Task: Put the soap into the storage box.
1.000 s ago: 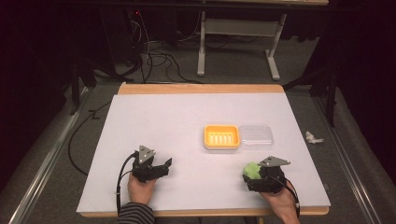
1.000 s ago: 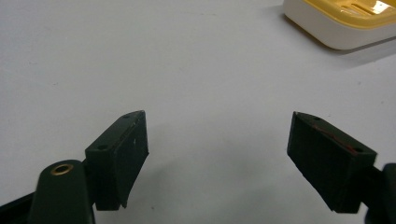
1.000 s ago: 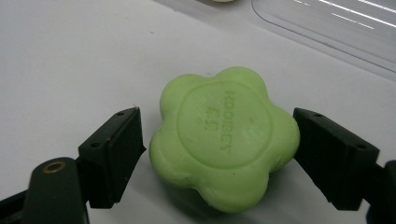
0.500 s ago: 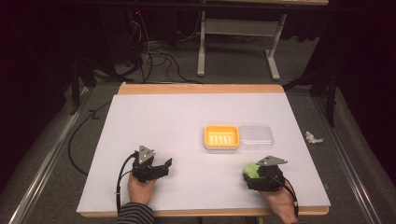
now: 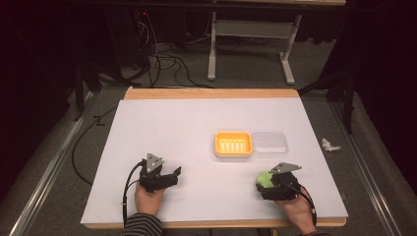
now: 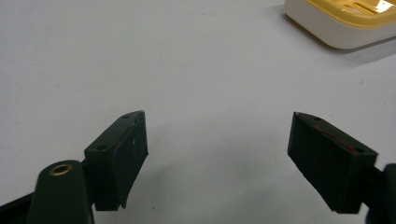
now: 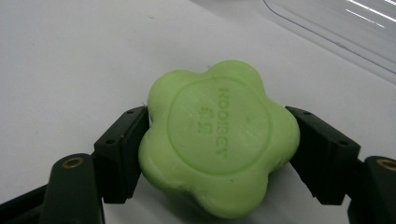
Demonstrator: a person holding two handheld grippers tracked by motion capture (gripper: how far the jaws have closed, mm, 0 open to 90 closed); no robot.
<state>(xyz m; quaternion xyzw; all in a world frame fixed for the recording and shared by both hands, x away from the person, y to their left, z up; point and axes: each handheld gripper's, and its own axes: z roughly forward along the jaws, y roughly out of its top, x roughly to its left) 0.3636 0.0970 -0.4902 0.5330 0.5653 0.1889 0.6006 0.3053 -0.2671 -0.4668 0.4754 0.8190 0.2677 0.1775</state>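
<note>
- Closing in, my right gripper (image 7: 219, 140) jaws have just clamped the green flower-shaped soap bar (image 7: 218, 137); it looks ready for lifting toward the yellow plastic soap dish (image 5: 233, 144).
- My left gripper (image 6: 219, 158) jaws stand apart, empty, over the white counter (image 6: 140, 56).

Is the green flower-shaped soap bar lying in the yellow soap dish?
No, the green flower-shaped soap bar sits between the right gripper pads, on the white table.

The green flower-shaped soap (image 7: 219, 140) bears raised letters that seem to read "HOOIBEY", beside two small unreadable characters.
</note>
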